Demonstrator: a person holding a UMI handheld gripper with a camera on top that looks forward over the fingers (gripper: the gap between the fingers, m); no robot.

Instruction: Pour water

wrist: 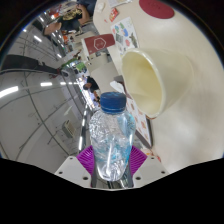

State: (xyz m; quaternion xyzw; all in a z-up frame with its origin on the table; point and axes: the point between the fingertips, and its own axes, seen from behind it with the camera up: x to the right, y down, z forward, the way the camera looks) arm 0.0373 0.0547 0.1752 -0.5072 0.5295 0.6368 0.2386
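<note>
Clear plastic water bottle [110, 140] with a blue cap [113, 100] sits clamped between the gripper's [111, 160] purple pads [90, 157], both fingers pressing on its sides. It is lifted off the table [30, 120], cap pointing away from the camera. Just beyond the cap and slightly to the right, a cream-coloured cup [160, 78] shows its open mouth towards the bottle. Printed cards [128, 38] lie on the surface behind the cup.
</note>
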